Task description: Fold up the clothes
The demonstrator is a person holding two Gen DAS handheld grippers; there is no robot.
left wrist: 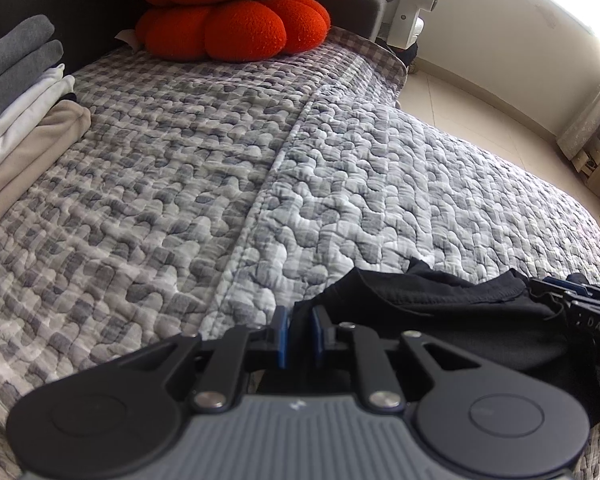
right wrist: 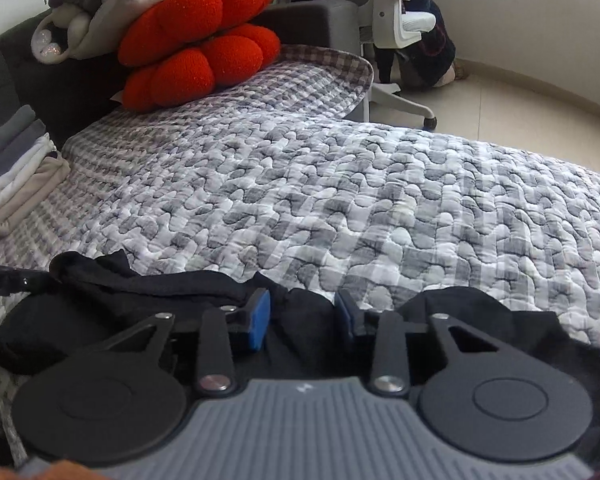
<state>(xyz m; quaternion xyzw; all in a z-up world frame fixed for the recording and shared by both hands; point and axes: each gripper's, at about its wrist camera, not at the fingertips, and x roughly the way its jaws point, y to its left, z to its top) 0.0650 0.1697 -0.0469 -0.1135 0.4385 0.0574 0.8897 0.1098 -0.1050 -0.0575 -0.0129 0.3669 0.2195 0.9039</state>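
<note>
Lying bunched at the near edge of the quilted bed [left wrist: 260, 168], a black garment [left wrist: 440, 300] looked soft, light and limp, likely to sag unless taken by a hem. Left tongs [left wrist: 300, 332] were nearly closed, pinching its edge; right tongs [right wrist: 302, 314] stood open astride a fold. Folded clothes [left wrist: 24, 120] sat stacked at the far-left edge.

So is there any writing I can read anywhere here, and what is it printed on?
"DAS": white letters on the side of the right gripper, seen at the right edge of the left camera's view; cut off there.
"oot.AI": white letters on the black arm of the left gripper, cut off at the left edge of the right camera's view.
No other writing shows.
</note>
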